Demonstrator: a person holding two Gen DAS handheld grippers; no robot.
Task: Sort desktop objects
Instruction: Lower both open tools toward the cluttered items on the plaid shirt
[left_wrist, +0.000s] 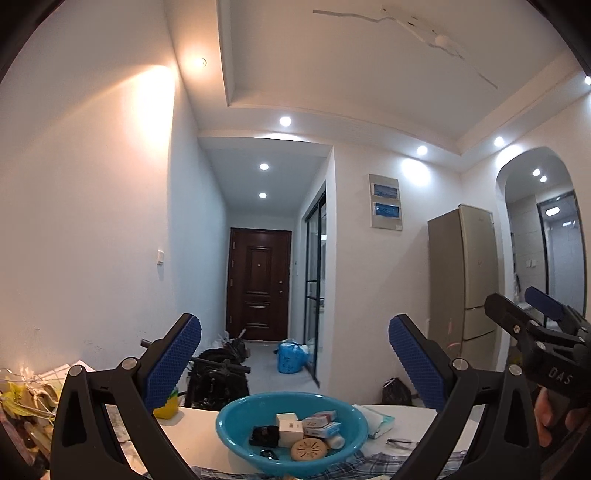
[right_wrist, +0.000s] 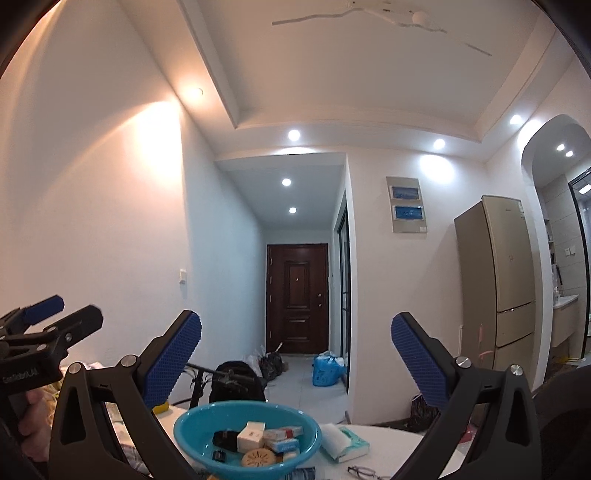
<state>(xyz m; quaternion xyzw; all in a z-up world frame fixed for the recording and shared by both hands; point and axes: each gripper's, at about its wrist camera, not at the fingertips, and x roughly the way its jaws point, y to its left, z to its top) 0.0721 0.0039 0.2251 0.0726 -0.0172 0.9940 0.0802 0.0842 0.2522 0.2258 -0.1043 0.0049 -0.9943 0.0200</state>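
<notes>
A blue plastic basin (left_wrist: 229, 432) (right_wrist: 188, 435) stands on the white table (left_wrist: 195, 435) (right_wrist: 391, 446). It holds small boxes (left_wrist: 288, 428) (right_wrist: 251, 435), a black item (left_wrist: 264, 435), a round tan disc (left_wrist: 309, 448) (right_wrist: 258, 459) and a small white bottle. My left gripper (left_wrist: 294, 354) is open and empty, raised above the near side of the basin. My right gripper (right_wrist: 296, 354) is open and empty too, raised beside it. Each gripper shows at the edge of the other's view.
A tissue pack (left_wrist: 375, 419) (right_wrist: 345, 443) and glasses (left_wrist: 400, 442) (right_wrist: 364, 471) lie right of the basin. A checked cloth (left_wrist: 369, 467) lies at the front. A yellow object (left_wrist: 166, 406) and clutter (left_wrist: 26, 398) sit at the left. A fridge (right_wrist: 495, 280) stands far right.
</notes>
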